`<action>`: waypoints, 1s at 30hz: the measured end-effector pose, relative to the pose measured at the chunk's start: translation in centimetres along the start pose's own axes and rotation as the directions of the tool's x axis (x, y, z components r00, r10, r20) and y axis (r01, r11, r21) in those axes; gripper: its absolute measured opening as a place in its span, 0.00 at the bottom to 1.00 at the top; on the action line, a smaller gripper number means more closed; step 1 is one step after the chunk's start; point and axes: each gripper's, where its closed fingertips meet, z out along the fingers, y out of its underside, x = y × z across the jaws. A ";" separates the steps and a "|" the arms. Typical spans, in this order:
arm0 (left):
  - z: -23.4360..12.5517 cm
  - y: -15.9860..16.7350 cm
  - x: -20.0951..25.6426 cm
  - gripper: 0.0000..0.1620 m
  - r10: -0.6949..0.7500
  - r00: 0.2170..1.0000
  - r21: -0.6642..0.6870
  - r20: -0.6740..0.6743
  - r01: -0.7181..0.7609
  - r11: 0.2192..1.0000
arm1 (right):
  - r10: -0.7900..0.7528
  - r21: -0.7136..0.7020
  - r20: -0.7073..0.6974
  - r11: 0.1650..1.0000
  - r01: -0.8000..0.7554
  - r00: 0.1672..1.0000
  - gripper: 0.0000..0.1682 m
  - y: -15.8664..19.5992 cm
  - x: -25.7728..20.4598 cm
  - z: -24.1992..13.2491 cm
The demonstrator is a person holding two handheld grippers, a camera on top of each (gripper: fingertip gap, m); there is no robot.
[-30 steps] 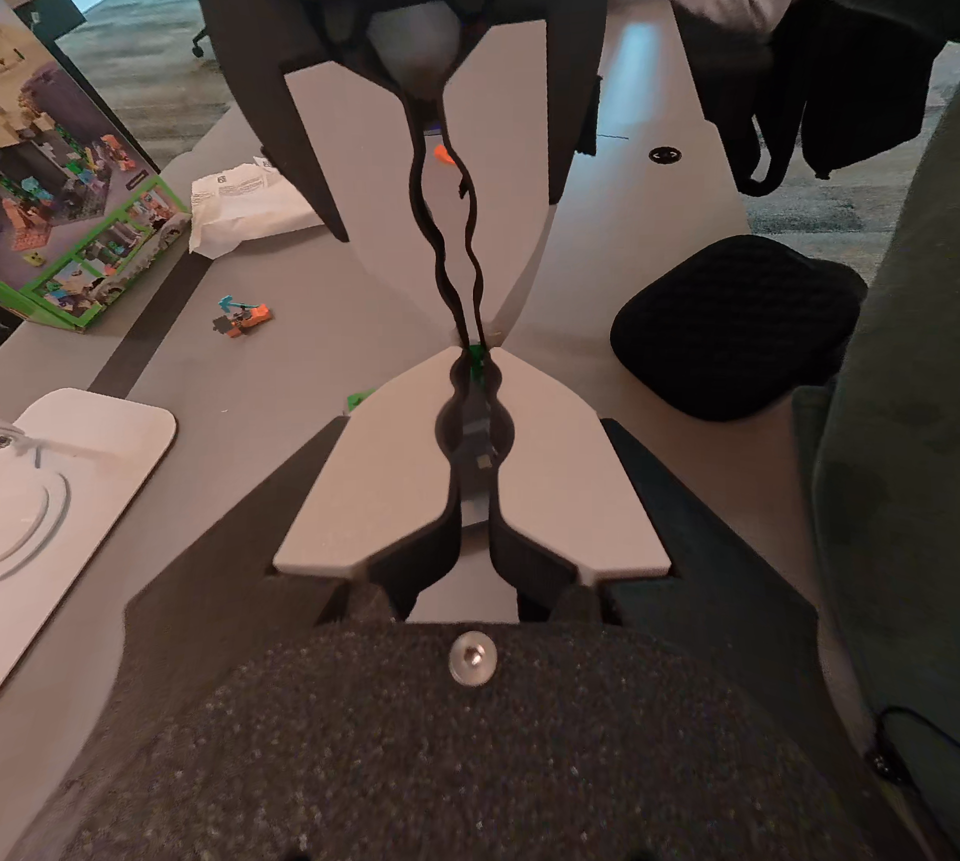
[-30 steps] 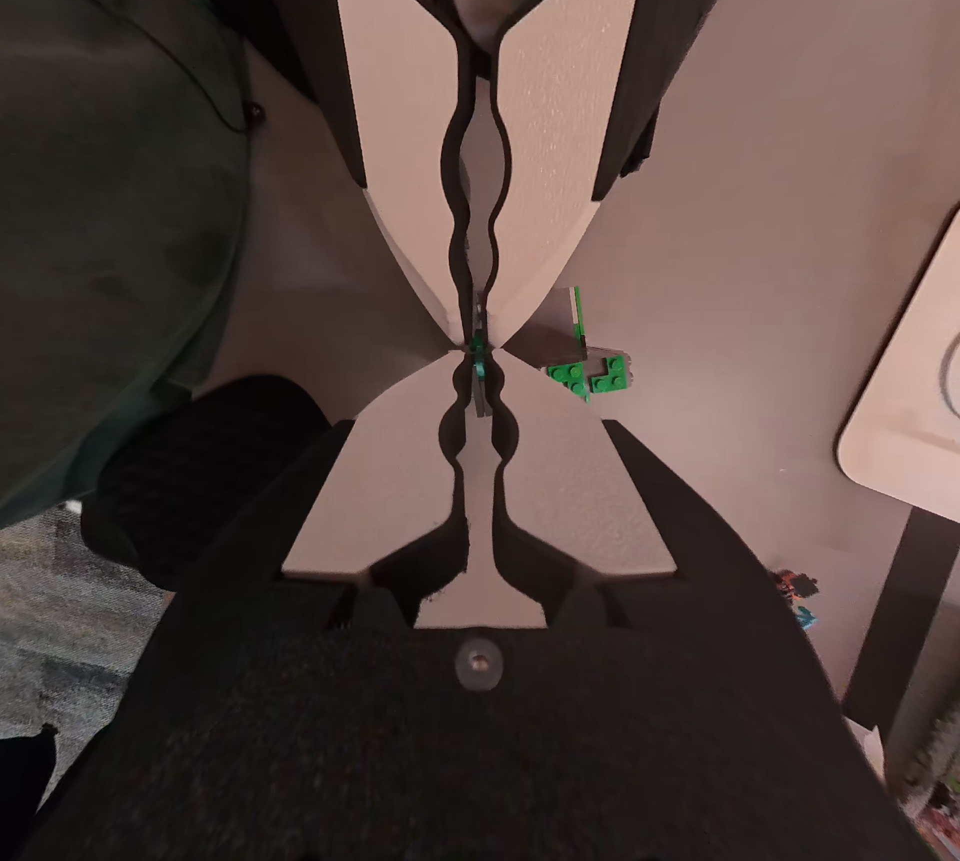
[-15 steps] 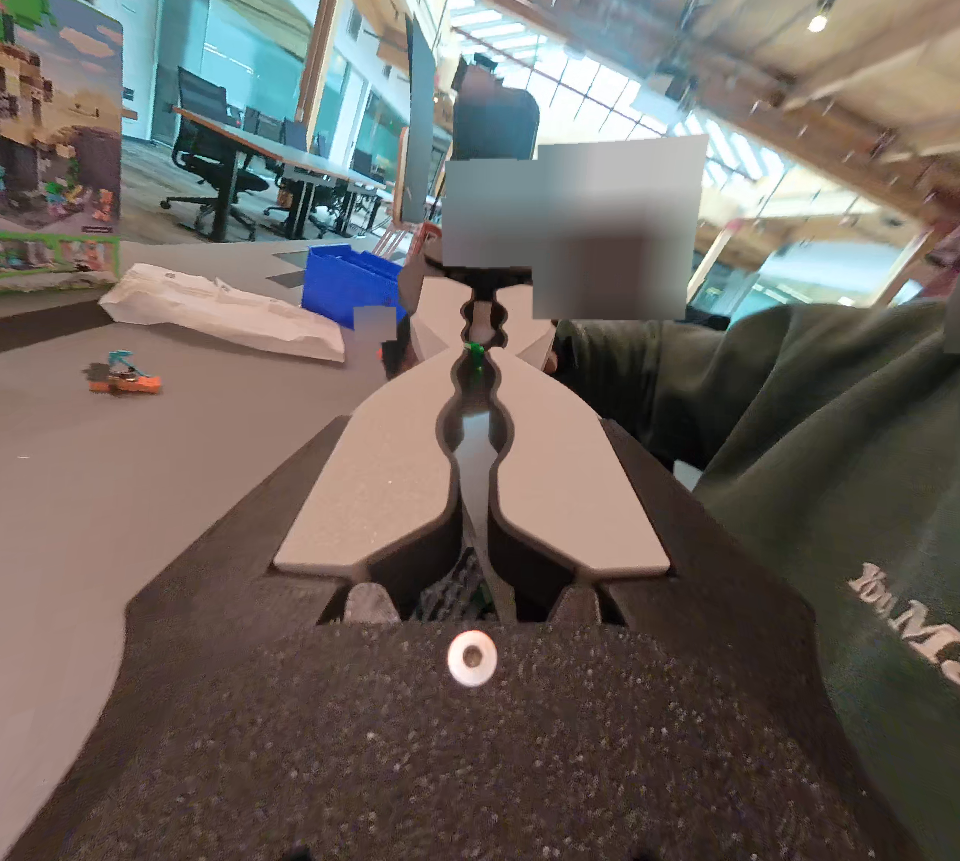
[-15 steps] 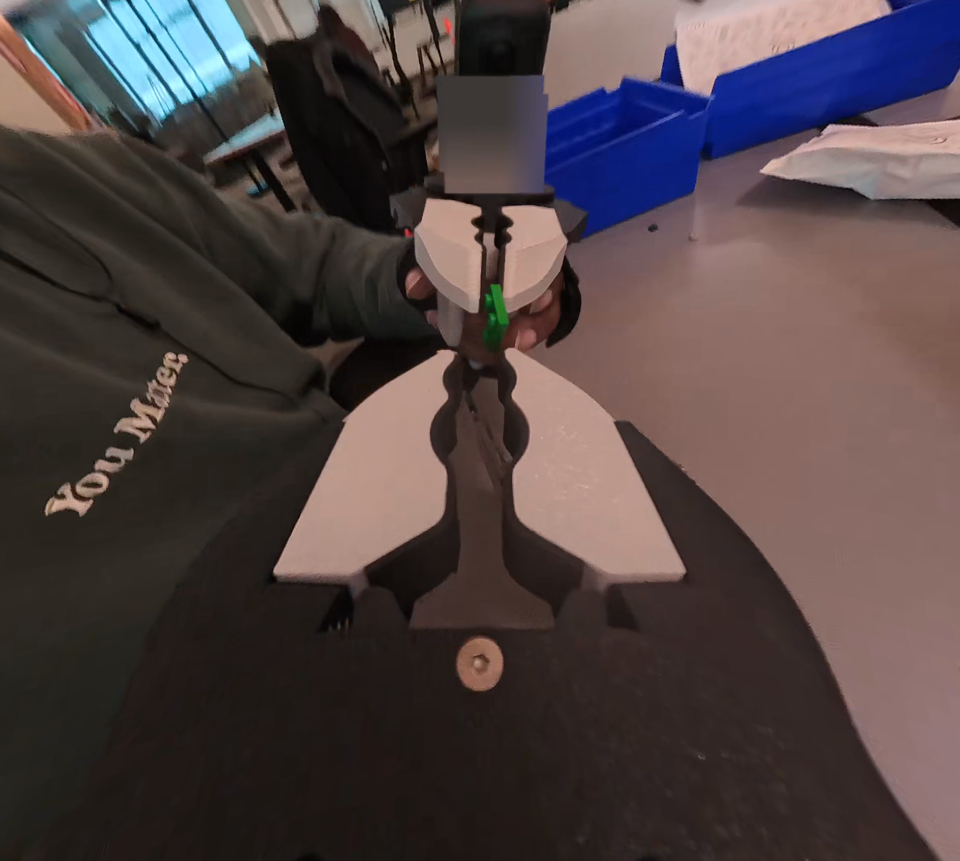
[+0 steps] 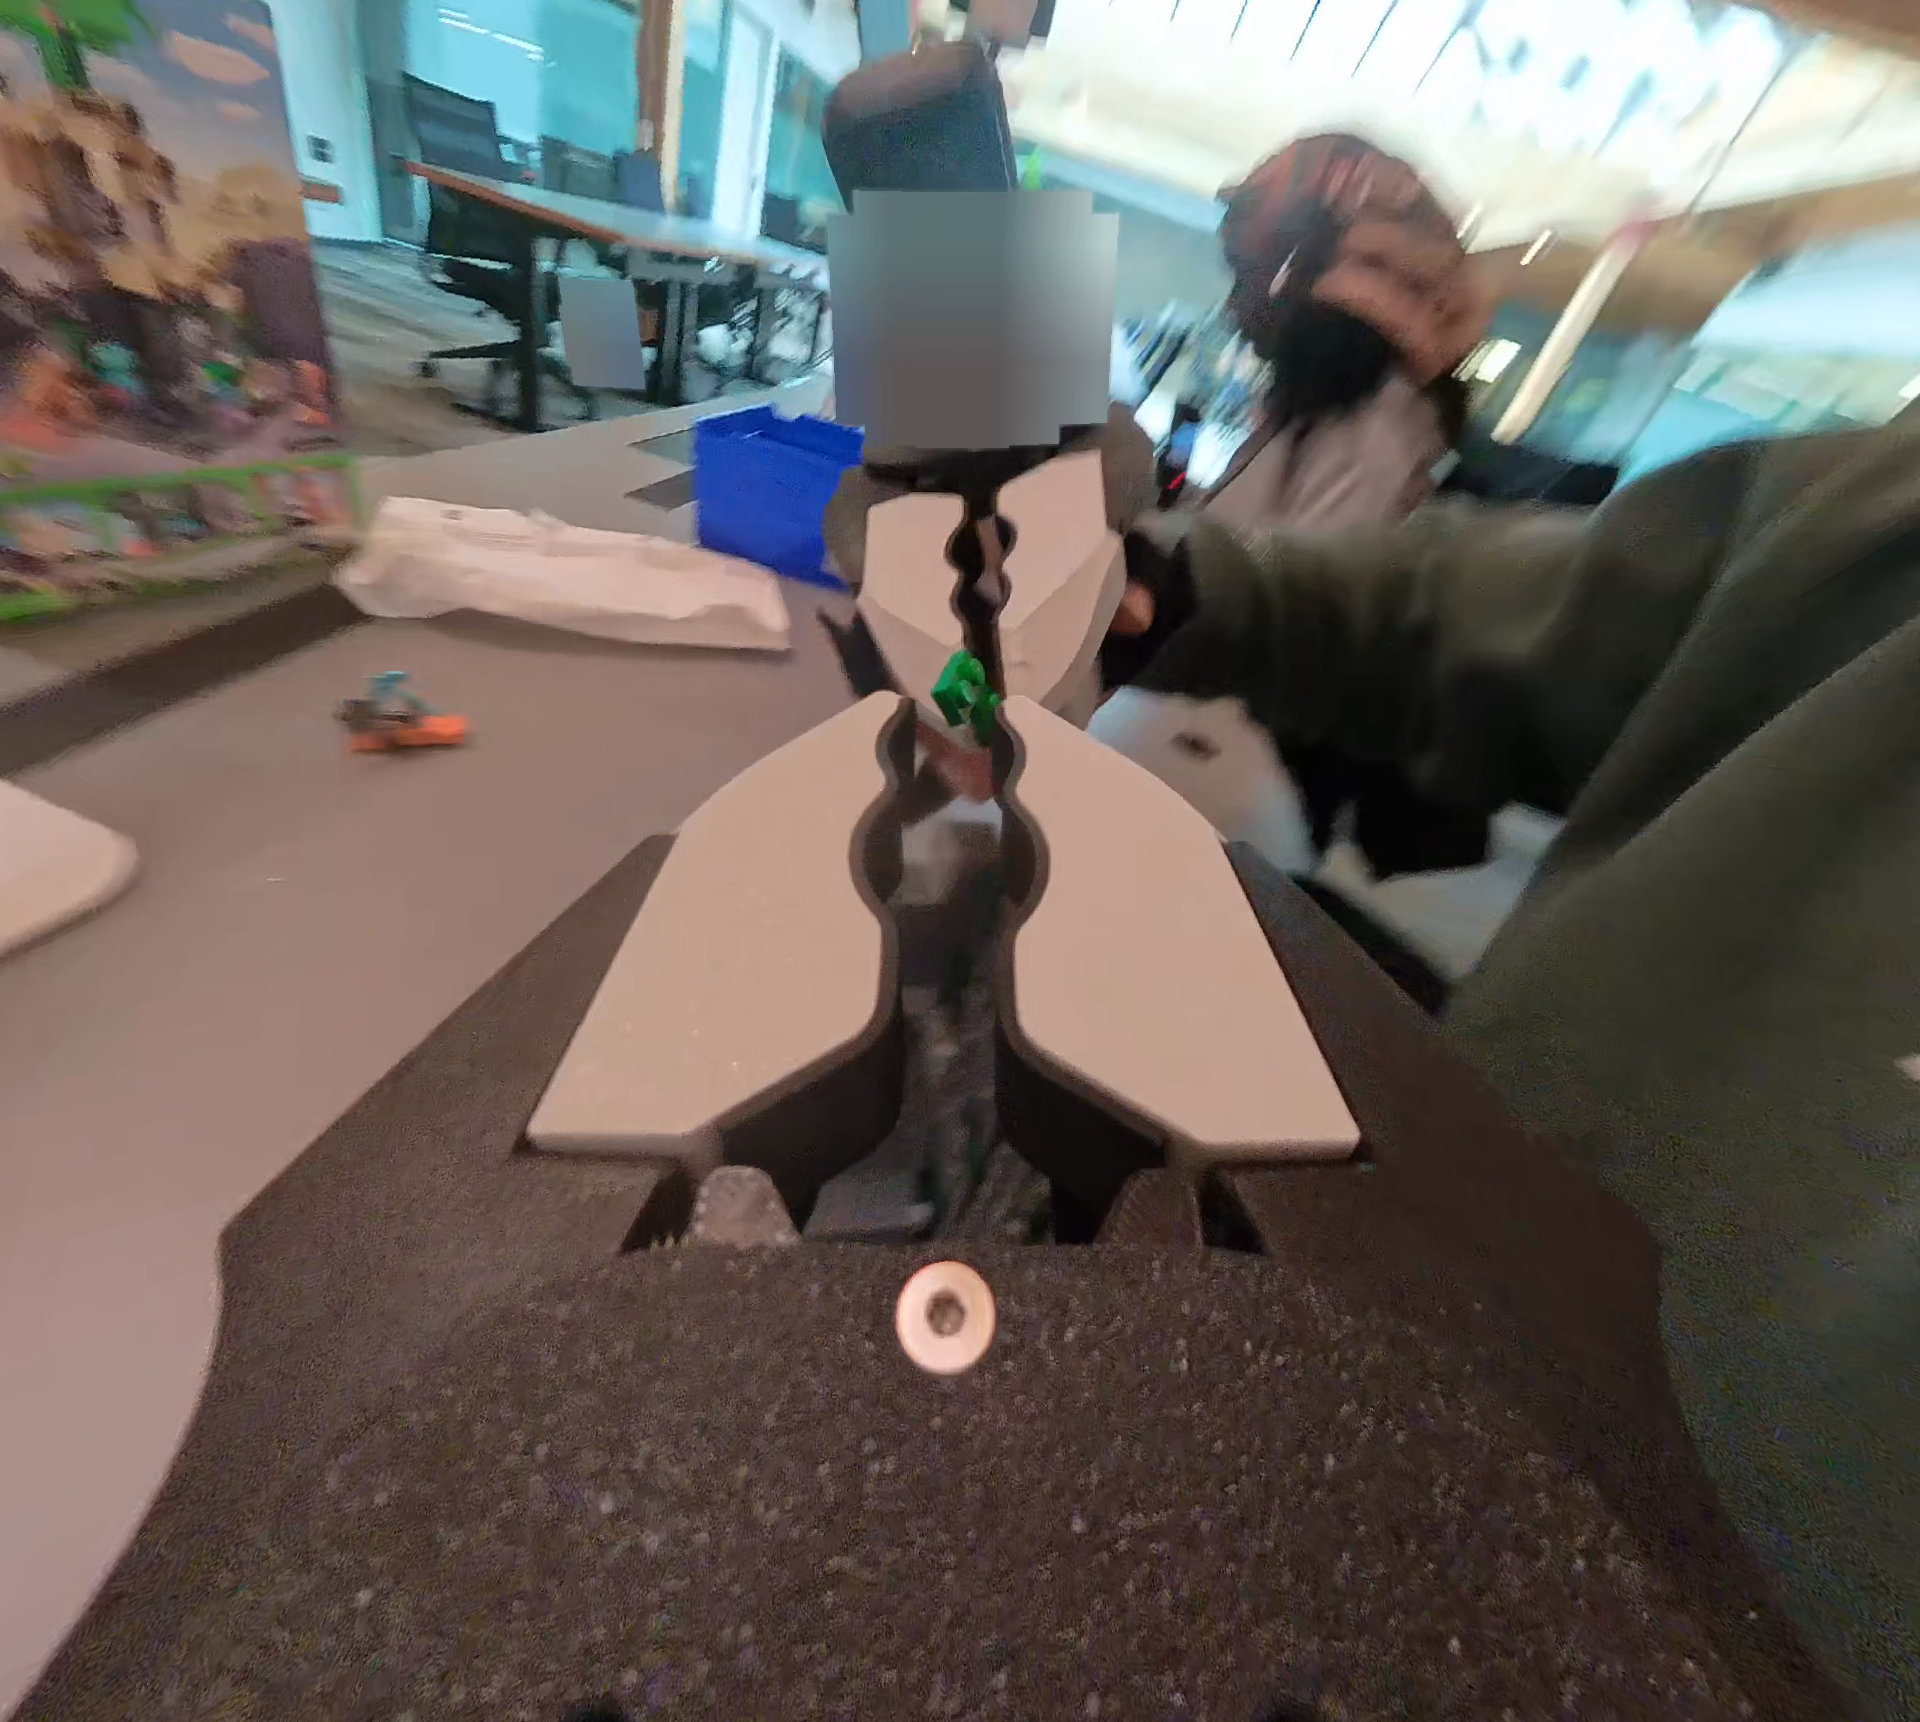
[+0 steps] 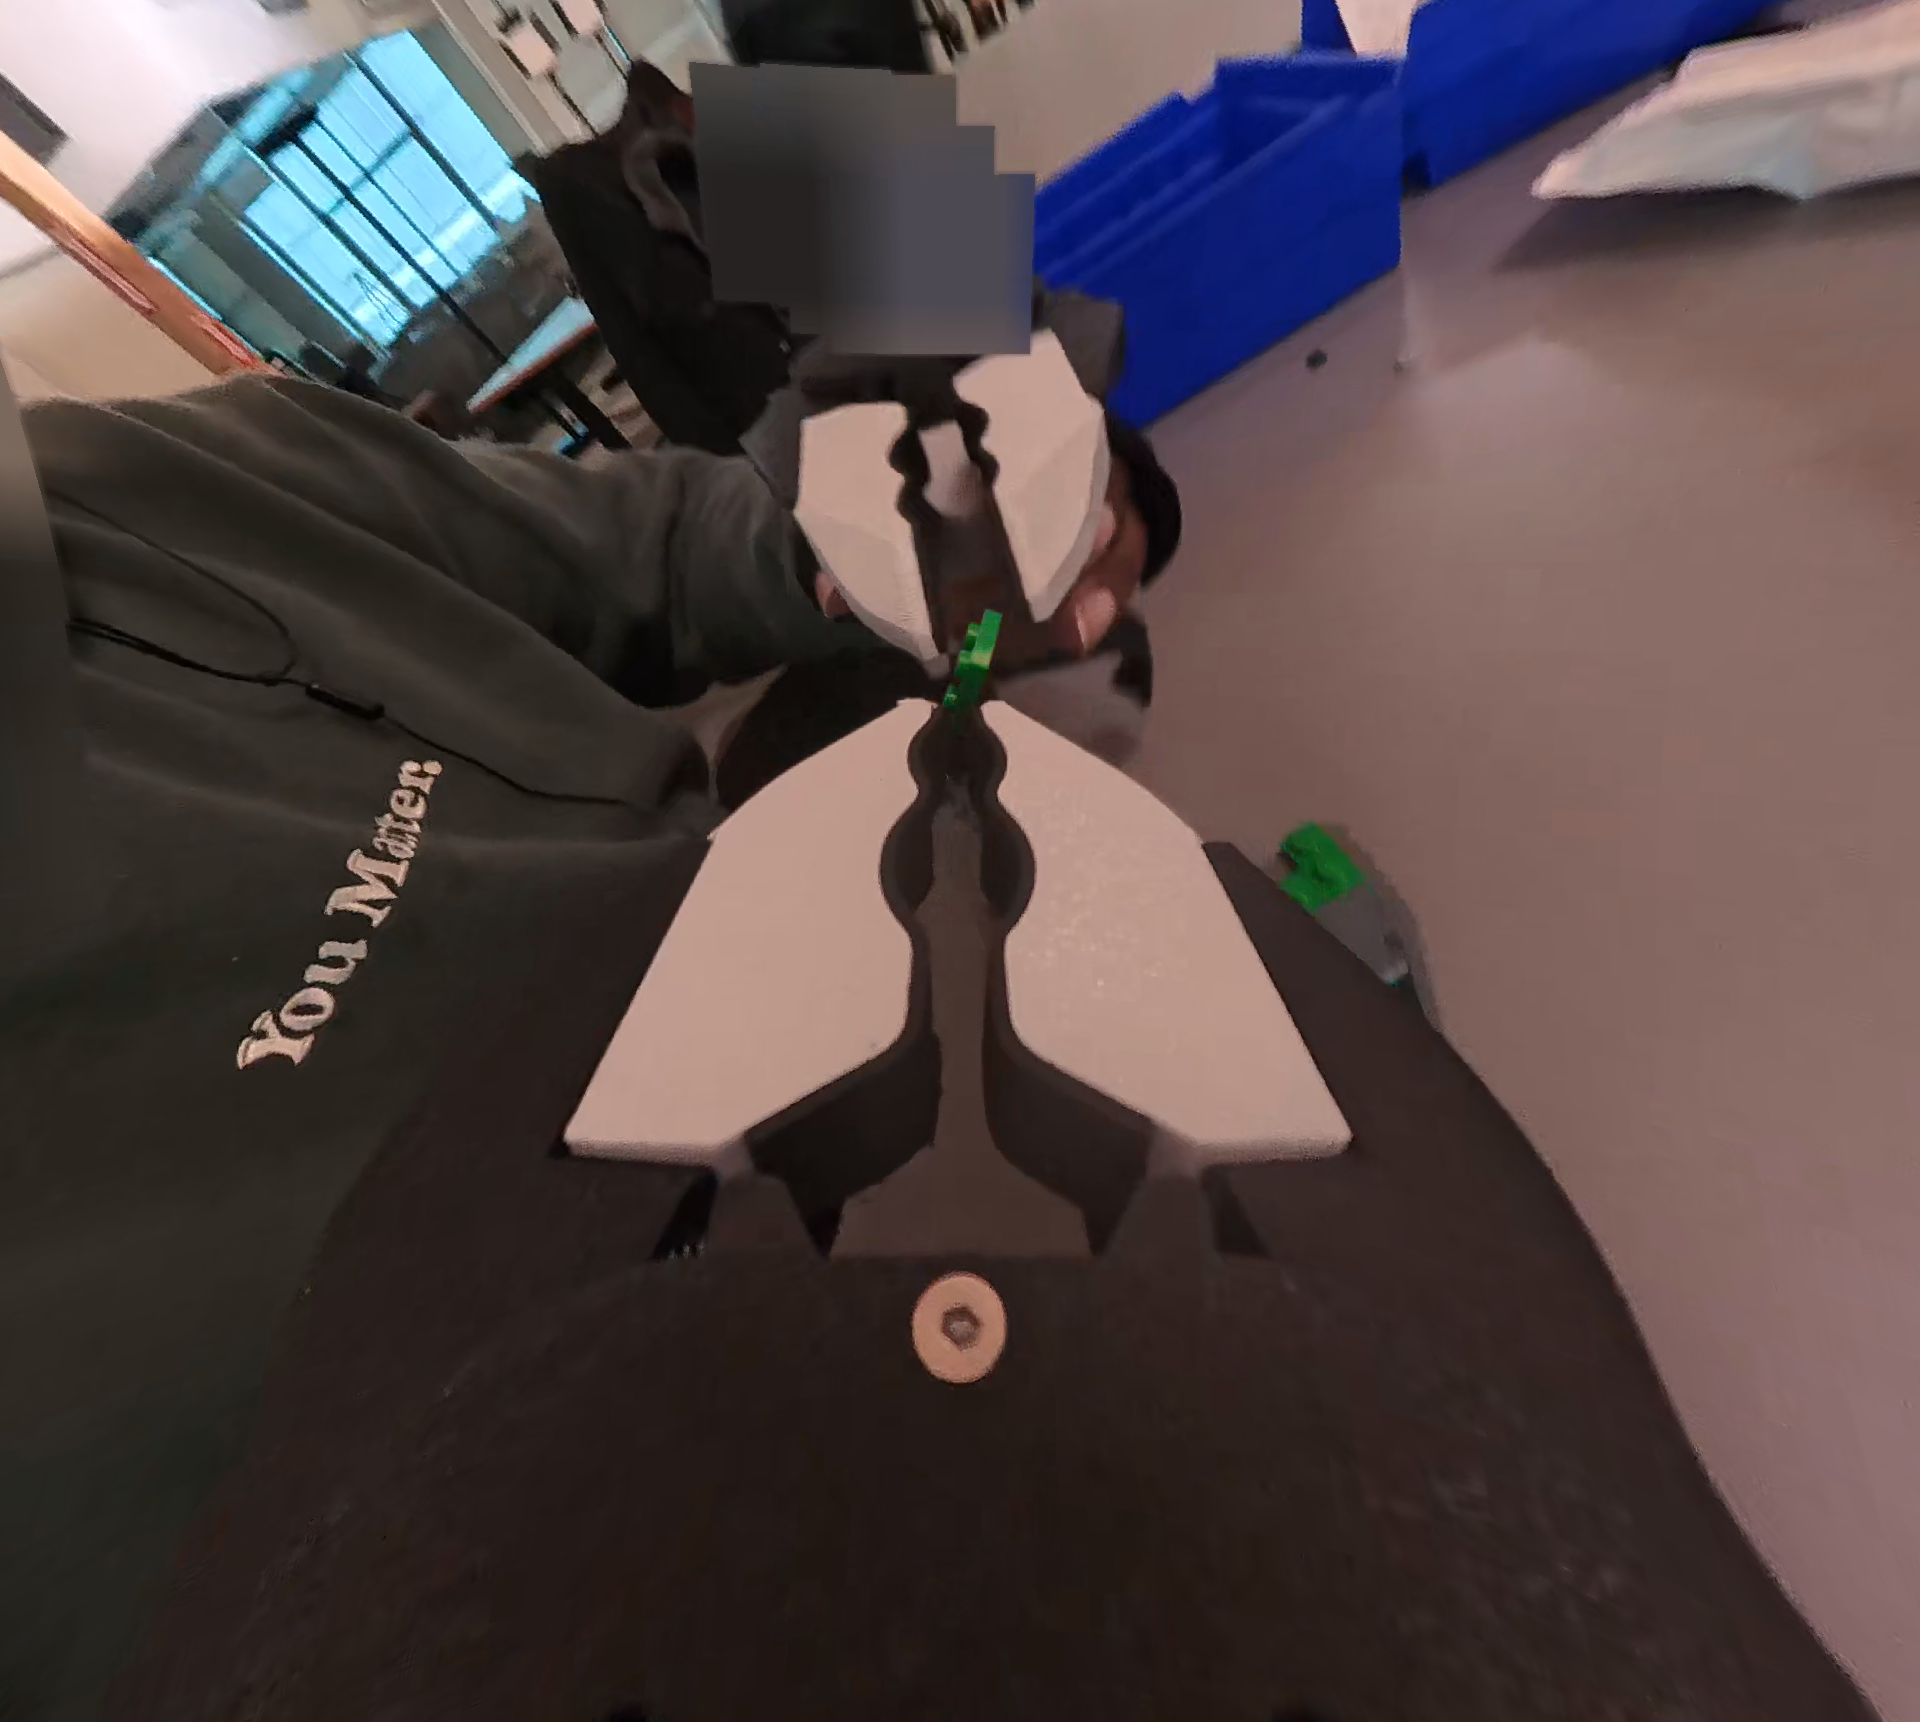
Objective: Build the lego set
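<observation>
The left tongs (image 5: 951,722) and the right tongs (image 6: 961,711) meet tip to tip above the grey table (image 5: 291,893), both narrowed onto a small green lego piece (image 5: 964,698) pinched between them (blur hides the exact contact). Another green lego piece (image 6: 1314,862) lies on the table beside the right tongs.
</observation>
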 end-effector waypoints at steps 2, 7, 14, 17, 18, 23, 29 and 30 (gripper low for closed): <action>0.0 0.4 -0.7 0.11 0.176 0.983 -0.097 0.055 -0.170 0.981 | 0.055 -0.069 -0.023 0.996 -0.056 0.998 0.02 0.7 0.7 -0.4; 0.7 1.9 -1.9 0.13 0.517 0.855 -0.307 0.051 -0.479 0.822 | 0.219 -0.132 0.007 0.967 -0.216 0.976 0.02 1.3 1.4 -1.1; 1.7 2.9 -2.4 0.11 0.677 0.735 -0.376 0.007 -0.626 0.683 | 0.314 -0.161 0.043 0.939 -0.303 0.949 0.02 2.3 2.2 -1.3; 1.9 2.9 -2.6 0.10 0.698 0.716 -0.378 0.005 -0.645 0.664 | 0.336 -0.153 0.068 0.934 -0.323 0.939 0.02 2.2 2.3 -1.3; 1.9 2.9 -2.6 0.10 0.705 0.709 -0.380 0.005 -0.651 0.657 | 0.343 -0.151 0.076 0.932 -0.329 0.936 0.02 2.3 2.3 -1.3; 2.2 3.0 -2.6 0.05 0.722 0.692 -0.381 -0.011 -0.670 0.637 | 0.363 -0.138 0.113 0.927 -0.348 0.925 0.02 2.2 2.5 -1.3; 2.3 3.0 -2.8 0.05 0.659 0.752 -0.386 -0.003 -0.609 0.693 | 0.317 -0.113 0.121 0.946 -0.304 0.941 0.02 2.2 2.9 -1.5; 2.3 3.0 -3.0 0.05 0.636 0.772 -0.394 0.006 -0.583 0.711 | 0.268 -0.100 0.096 0.961 -0.259 0.959 0.04 2.1 3.2 -1.6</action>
